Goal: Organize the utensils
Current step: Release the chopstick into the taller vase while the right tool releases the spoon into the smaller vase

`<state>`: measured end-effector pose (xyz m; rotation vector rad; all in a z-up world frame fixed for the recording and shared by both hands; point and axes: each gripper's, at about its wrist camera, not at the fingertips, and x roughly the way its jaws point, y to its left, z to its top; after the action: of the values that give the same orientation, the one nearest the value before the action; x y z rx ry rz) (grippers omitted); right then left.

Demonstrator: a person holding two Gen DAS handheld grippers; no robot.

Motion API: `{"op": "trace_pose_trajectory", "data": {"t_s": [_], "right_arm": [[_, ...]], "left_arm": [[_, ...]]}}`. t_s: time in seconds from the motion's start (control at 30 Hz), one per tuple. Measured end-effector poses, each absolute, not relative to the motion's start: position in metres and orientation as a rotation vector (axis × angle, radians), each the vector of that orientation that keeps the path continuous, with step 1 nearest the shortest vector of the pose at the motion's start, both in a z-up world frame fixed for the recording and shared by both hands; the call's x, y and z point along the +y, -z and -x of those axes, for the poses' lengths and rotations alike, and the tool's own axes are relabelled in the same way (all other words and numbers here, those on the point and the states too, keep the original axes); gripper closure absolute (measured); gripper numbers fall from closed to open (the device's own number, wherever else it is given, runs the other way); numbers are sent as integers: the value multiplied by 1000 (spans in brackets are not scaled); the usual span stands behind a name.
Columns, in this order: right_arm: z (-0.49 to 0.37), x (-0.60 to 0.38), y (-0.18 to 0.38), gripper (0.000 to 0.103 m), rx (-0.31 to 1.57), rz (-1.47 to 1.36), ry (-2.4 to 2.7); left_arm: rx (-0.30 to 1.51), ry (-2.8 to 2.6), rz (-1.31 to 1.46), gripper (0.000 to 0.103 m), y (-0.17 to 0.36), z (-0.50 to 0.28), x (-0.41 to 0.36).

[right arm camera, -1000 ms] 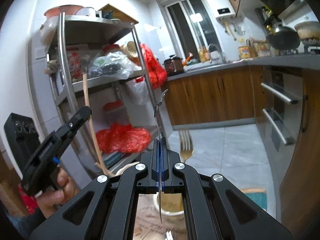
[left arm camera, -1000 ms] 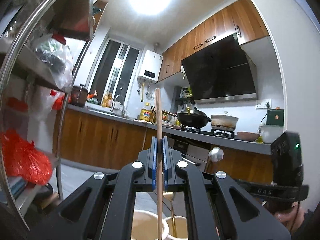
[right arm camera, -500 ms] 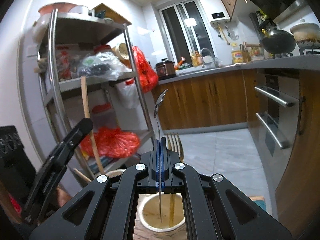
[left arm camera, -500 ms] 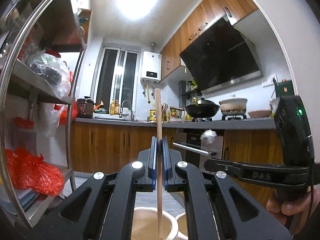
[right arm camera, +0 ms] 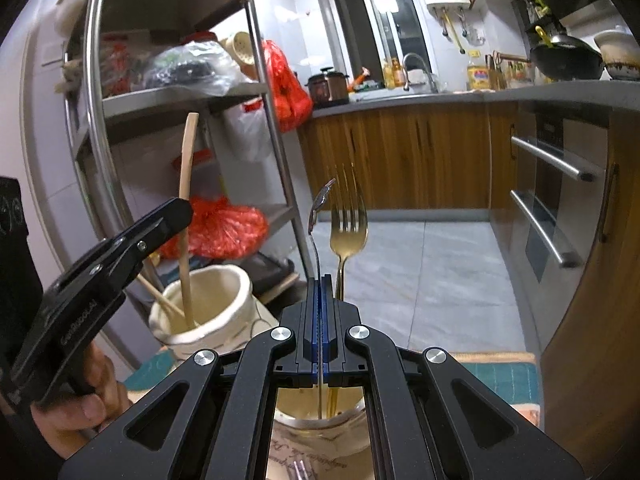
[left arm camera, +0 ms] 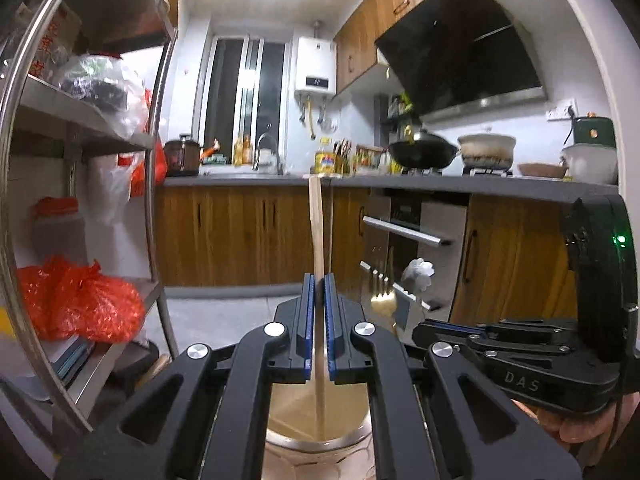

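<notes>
Right wrist: grey tiled floor [right arm camera: 420, 280], wooden cabinets [right arm camera: 400, 152], steel rack [right arm camera: 120, 120].

A long wooden chopstick [left arm camera: 318, 224] stands upright in the cream ceramic jar [right arm camera: 224, 280], lower end inside. To that jar's right sits a second cream holder [right arm camera: 320, 420], with a thin metal spoon [right arm camera: 318, 216] and a brass-toned fork [right arm camera: 347, 232] standing in it, the fork just right of the spoon. A steel wire shelf rack [right arm camera: 176, 92] rises behind the jars on the left.

Matt wooden chopstick [left arm camera: 319, 224], shiny metal spoon [right arm camera: 318, 216], glossy gold fork [right arm camera: 347, 224], glazed ceramic jar [right arm camera: 208, 304].
</notes>
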<state>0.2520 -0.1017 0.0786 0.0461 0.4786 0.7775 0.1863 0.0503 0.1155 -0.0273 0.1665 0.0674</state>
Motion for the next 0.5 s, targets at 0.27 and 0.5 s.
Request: {"op": "trace_pose_trajectory", "data": {"t_s": [0.27,0.5], "right_arm": [[-258,-95,-67,101,544,-25,-768],[-258,-94,-64,101,571,-22,-767]], "left_arm": [[253,-79,16,98,-105,-194,52],[337,-82,-6,98,-94,-201,51]]}}
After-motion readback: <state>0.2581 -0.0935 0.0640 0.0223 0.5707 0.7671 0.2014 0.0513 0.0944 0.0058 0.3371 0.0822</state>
